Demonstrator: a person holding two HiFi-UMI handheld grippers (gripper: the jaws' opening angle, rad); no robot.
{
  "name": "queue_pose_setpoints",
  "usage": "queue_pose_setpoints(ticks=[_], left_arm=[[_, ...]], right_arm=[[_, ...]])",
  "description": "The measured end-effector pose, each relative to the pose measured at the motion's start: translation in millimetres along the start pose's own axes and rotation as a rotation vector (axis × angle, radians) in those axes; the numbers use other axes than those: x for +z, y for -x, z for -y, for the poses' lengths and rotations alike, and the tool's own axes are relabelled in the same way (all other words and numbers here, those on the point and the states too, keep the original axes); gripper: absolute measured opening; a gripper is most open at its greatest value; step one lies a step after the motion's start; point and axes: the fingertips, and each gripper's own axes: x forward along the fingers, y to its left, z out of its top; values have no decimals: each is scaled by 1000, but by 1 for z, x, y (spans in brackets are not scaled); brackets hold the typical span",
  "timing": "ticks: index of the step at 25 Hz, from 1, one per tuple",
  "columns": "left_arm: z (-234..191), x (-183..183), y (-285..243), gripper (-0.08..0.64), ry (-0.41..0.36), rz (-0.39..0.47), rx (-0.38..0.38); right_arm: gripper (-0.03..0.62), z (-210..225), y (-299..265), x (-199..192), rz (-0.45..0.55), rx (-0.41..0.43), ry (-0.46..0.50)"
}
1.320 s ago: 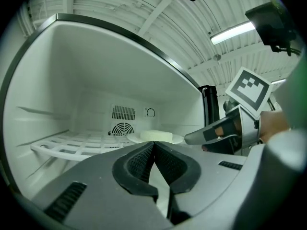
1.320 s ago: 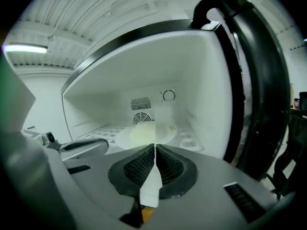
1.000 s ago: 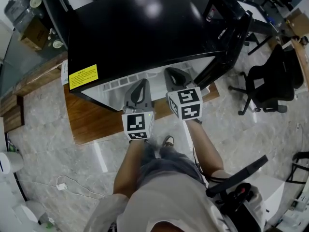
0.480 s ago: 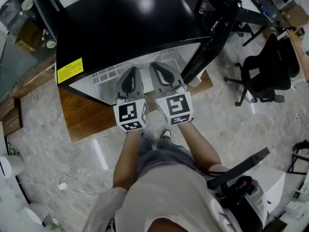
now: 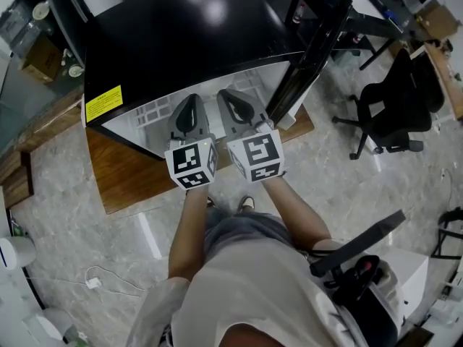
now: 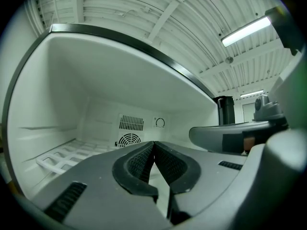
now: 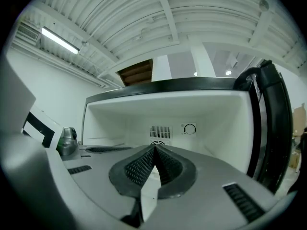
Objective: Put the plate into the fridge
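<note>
Marble floor [image 5: 87, 223] runs around a low wooden bench [image 5: 130, 172] that carries a small black fridge [image 5: 181, 35]. Its door [image 5: 311, 49] is swung open on the person's right, and an office chair [image 5: 394, 114] stands well off beyond it.

Both tools are nosed into the white cavity, side by side. The left hand-held gripper [image 5: 189, 100] has its ribbed pads [image 6: 139, 162] pinched tip to tip on nothing. The right hand-held gripper [image 5: 228, 94] is closed the same way, also empty, and points at the back wall's fan vent [image 7: 159, 131] and thermostat dial [image 7: 190, 129].

I can't find the plate in any view. It is in neither tool, and it isn't on the stretch of white grid shelf [image 6: 62, 155] that shows.

What worries me is how tight things are. The two tools sit just beside each other, and the right one is near the door's edge. A careless pull back or a sideways swing could knock them together or nudge the door. If the plate does lie inside out of sight, a low tool could clip it.

Compared with a second ago, both tools have pushed further past the fridge's front lip and drawn closer together.
</note>
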Motion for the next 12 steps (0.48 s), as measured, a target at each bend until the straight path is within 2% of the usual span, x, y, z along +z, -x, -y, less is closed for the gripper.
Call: queue_pose_setpoints(ticks=[12], left_arm=[[-6, 8, -1, 18, 15, 5, -8]], right_arm=[[17, -6, -3, 3, -1, 1, -9]])
